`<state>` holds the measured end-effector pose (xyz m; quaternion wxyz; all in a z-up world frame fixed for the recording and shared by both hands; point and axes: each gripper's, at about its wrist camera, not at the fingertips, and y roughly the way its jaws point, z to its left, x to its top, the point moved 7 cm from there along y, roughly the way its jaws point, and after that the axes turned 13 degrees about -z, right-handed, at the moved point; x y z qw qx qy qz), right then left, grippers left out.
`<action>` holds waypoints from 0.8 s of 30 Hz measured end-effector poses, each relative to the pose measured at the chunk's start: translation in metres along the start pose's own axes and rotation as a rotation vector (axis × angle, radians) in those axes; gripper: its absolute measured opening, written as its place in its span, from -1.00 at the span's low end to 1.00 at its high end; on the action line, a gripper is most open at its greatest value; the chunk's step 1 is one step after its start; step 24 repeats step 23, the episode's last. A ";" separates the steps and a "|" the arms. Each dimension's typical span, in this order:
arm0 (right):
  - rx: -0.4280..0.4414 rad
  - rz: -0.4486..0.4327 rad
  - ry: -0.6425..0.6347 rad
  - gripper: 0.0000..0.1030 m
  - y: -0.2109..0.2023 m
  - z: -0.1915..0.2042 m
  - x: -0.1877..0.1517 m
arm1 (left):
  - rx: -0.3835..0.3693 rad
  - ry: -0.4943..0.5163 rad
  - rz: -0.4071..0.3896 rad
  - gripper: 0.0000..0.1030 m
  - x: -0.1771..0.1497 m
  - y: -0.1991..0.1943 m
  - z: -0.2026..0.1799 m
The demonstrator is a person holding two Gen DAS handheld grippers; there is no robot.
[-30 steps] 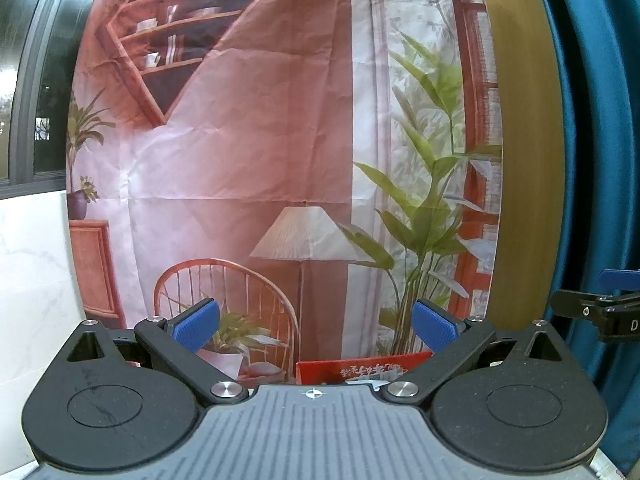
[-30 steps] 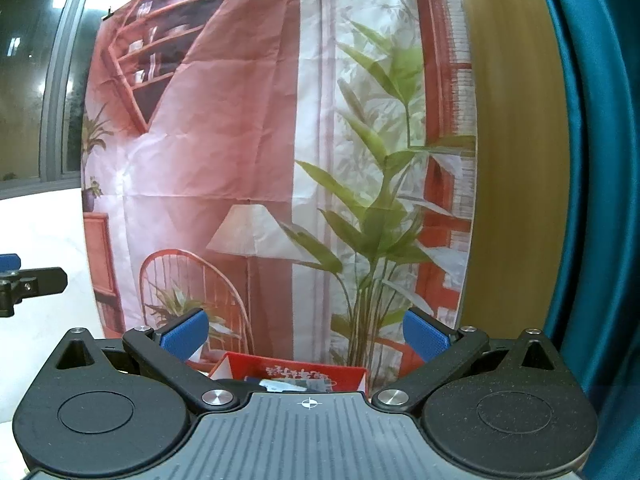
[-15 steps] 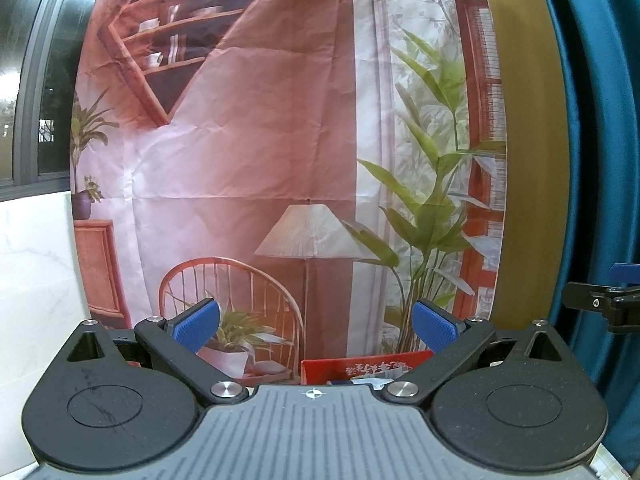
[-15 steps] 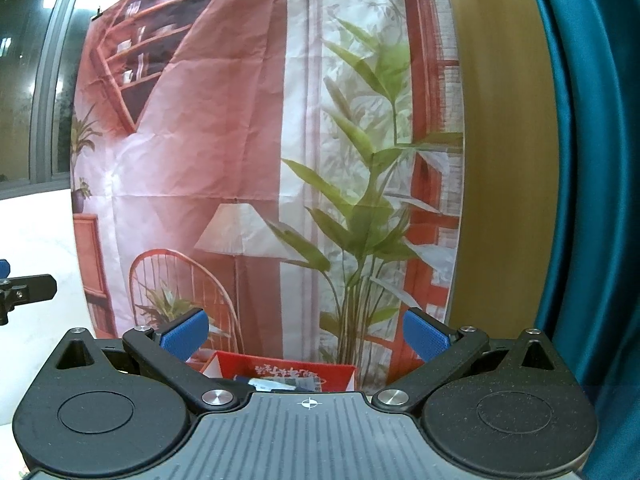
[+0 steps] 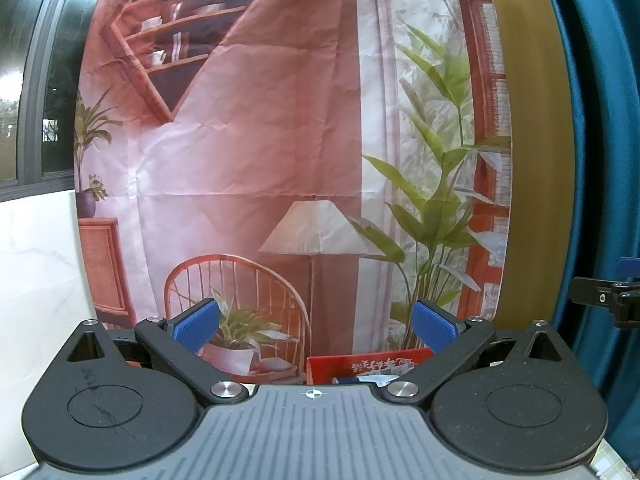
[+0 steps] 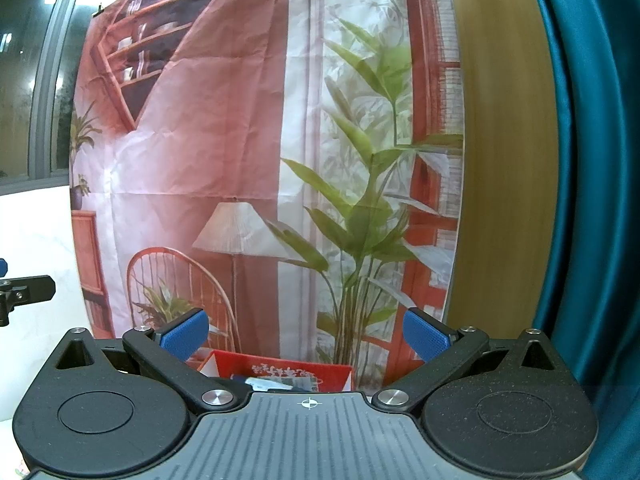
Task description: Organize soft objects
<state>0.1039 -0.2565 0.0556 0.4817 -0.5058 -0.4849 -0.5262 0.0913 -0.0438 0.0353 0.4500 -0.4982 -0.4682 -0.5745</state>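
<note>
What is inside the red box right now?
The red box shows a white item and something dark at its rim, too hidden to identify. The right claw body covers the rest; both claws hang open and empty.

Both wrist cameras sit low behind their own tools and look level across the room at the printed backdrop (image 5: 280, 152) on the far wall. Both views share the backdrop and the red box (image 5: 368, 368) below it, and each catches the other tool at its edge.
</note>
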 end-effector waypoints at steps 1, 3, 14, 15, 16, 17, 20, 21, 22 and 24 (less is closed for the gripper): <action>0.001 0.001 -0.001 0.99 0.000 0.000 0.000 | 0.000 0.000 0.001 1.00 0.000 0.000 0.000; 0.000 0.001 -0.002 0.99 0.000 0.000 0.000 | 0.000 -0.003 0.004 1.00 0.000 0.001 0.001; 0.002 0.001 -0.006 0.99 0.000 0.001 0.000 | 0.011 0.001 0.002 1.00 -0.002 0.000 0.000; 0.001 0.001 -0.006 0.99 0.000 0.001 0.000 | 0.010 0.003 0.001 1.00 -0.002 0.000 0.000; 0.002 0.001 -0.007 0.99 0.000 0.000 0.000 | 0.011 0.005 0.000 1.00 -0.002 0.000 0.000; 0.003 0.002 -0.007 0.99 0.000 0.001 0.000 | 0.013 0.006 -0.001 1.00 -0.002 0.000 0.000; 0.004 0.002 -0.006 0.99 0.000 0.001 0.000 | 0.010 0.009 -0.004 1.00 -0.002 0.000 0.000; 0.003 0.002 -0.006 0.99 0.000 0.000 0.001 | 0.010 0.011 -0.006 1.00 -0.002 -0.001 -0.001; 0.003 0.002 -0.008 0.99 0.000 0.001 0.001 | 0.009 0.012 -0.007 1.00 -0.002 -0.001 -0.001; 0.004 0.002 -0.008 0.99 0.000 0.001 0.000 | 0.011 0.013 -0.006 1.00 -0.002 -0.001 -0.001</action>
